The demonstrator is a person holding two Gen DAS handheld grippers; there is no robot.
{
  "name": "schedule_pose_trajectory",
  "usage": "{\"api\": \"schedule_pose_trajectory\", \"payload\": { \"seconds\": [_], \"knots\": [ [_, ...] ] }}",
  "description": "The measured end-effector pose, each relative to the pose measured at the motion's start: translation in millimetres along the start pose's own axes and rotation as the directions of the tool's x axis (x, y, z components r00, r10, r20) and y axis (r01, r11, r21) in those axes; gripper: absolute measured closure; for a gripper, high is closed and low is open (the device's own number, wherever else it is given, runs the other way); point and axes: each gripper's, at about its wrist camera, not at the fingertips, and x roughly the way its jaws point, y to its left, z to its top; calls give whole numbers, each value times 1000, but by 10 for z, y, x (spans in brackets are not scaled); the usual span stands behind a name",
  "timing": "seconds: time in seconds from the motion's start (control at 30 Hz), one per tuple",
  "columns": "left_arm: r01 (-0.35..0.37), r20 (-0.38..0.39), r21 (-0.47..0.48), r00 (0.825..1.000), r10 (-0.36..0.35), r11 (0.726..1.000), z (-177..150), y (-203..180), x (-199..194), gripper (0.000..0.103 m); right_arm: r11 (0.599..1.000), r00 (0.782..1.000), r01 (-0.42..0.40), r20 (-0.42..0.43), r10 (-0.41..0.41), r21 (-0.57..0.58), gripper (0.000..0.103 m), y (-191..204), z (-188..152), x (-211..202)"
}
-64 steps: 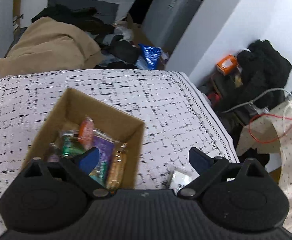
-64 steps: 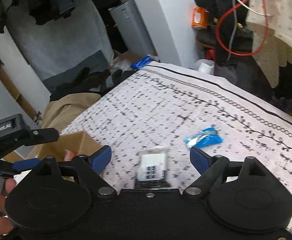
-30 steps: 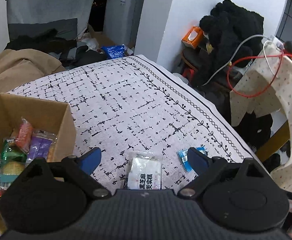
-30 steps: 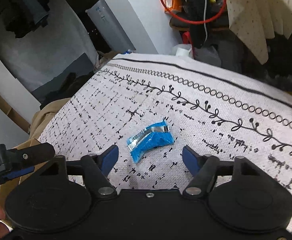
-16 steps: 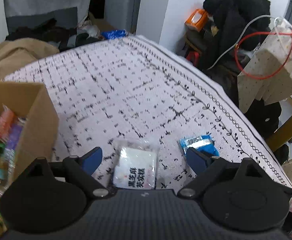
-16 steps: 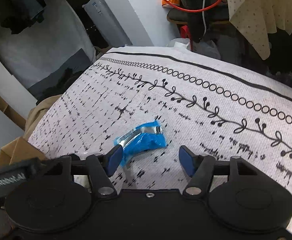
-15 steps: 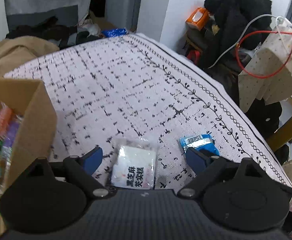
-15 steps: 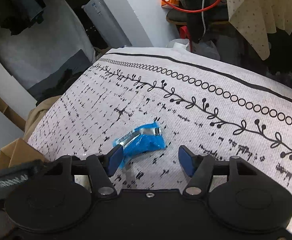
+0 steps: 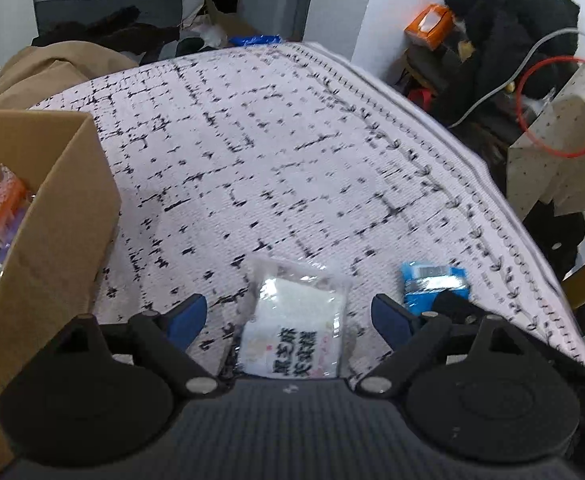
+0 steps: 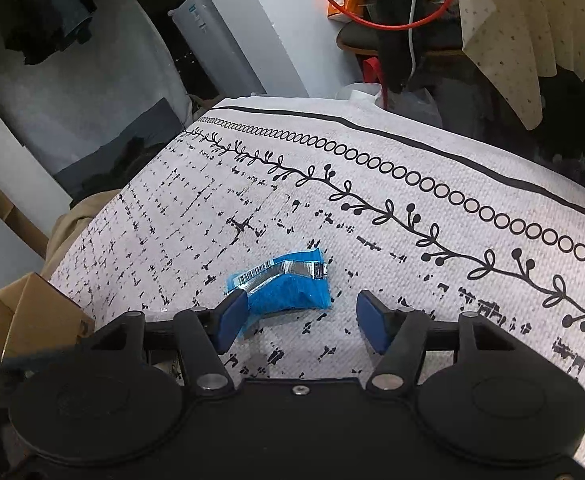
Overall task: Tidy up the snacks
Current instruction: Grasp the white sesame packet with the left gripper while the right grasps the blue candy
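A clear packet with a white snack and black lettering [image 9: 298,320] lies on the patterned cloth between the open fingers of my left gripper [image 9: 290,318]. A blue snack packet [image 9: 432,282] lies to its right; in the right wrist view the blue packet [image 10: 282,284] sits just ahead of my open right gripper [image 10: 302,318], near its left finger. A cardboard box [image 9: 52,216] holding several snacks stands at the left.
The table's cloth [image 9: 276,152] with a black vine border [image 10: 412,216] ends at the right edge. Beyond are a black coat and chair [image 9: 508,40], an orange box [image 9: 428,24], a red cable [image 10: 372,20], and brown bedding [image 9: 52,68].
Both grippers have come lower and closer to their packets. The white packet now lies between the left fingers, the blue packet near the right gripper's left finger. The box has slid further left.
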Motion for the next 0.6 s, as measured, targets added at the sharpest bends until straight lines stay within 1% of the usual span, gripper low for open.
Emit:
{"api": "schedule_pose_trajectory", "payload": {
  "seconds": [0.1, 0.2, 0.27, 0.33, 0.37, 0.4, 0.5, 0.6],
  "knots": [
    [-15, -34, 17, 999, 15, 1000, -51, 9, 78, 17, 1000, 1000, 5, 3, -5, -12, 42, 8, 1, 0],
    [-33, -33, 62, 999, 35, 998, -91, -35, 88, 18, 999, 1000, 10, 9, -10, -30, 41, 39, 4, 13],
    [-42, -32, 73, 998, 45, 996, -98, -49, 81, 23, 999, 1000, 13, 12, -13, -44, 40, 67, 19, 35],
    [-50, -21, 78, 998, 52, 996, -103, -44, 54, 35, 999, 1000, 10, 14, -10, -47, 38, 81, 30, 51],
    [-51, -19, 80, 998, 53, 996, -96, -39, 41, 46, 999, 1000, 9, 16, -8, -52, 37, 92, 33, 59],
    [-55, -18, 82, 998, 56, 995, -88, -36, 27, 53, 998, 1000, 9, 16, -8, -58, 37, 98, 34, 66],
    [-46, -22, 58, 999, 48, 997, -66, 5, 8, 55, 997, 1000, 14, 17, -13, -82, 34, 136, 20, 80],
    [-56, -19, 31, 998, 56, 998, -49, 51, -6, 55, 992, 1000, 25, 17, -23, -121, 31, 193, 1, 92]
  ]
}}
